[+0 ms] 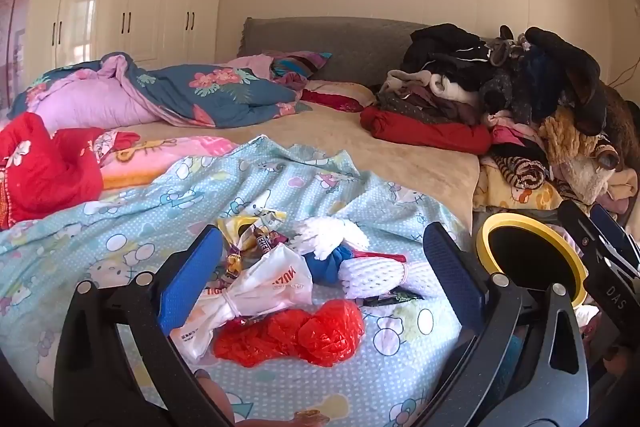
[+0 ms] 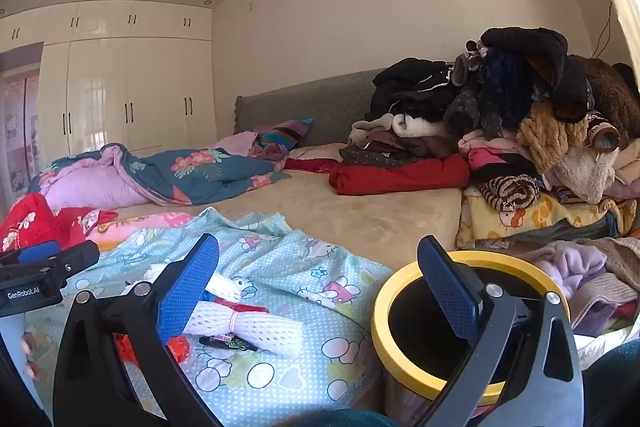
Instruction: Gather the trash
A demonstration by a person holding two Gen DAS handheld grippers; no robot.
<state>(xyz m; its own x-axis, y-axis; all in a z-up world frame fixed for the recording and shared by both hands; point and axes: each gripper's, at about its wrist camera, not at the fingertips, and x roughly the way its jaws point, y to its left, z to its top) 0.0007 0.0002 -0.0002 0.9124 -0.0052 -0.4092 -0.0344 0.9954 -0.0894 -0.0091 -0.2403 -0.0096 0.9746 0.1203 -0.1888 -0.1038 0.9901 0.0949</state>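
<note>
A heap of trash lies on a light blue cartoon sheet (image 1: 120,211): a red plastic bag (image 1: 292,333), a knotted white plastic bag (image 1: 248,291), snack wrappers (image 1: 252,235), white foam netting (image 1: 380,277) and a blue scrap (image 1: 324,263). My left gripper (image 1: 320,263) is open and empty, its jaws wide on either side of the heap, just above it. A yellow-rimmed black bin (image 2: 404,279) stands at the bed's right edge. My right gripper (image 2: 320,283) is open and empty, between the netting (image 2: 248,327) and the bin. The bin also shows in the left wrist view (image 1: 532,255).
The bed (image 1: 360,143) carries a floral quilt (image 1: 180,95) at the back left, red cloth (image 1: 44,167) on the left and a tall pile of clothes (image 1: 520,99) on the right. White wardrobes (image 1: 120,15) line the far wall. More clothes (image 2: 580,267) lie behind the bin.
</note>
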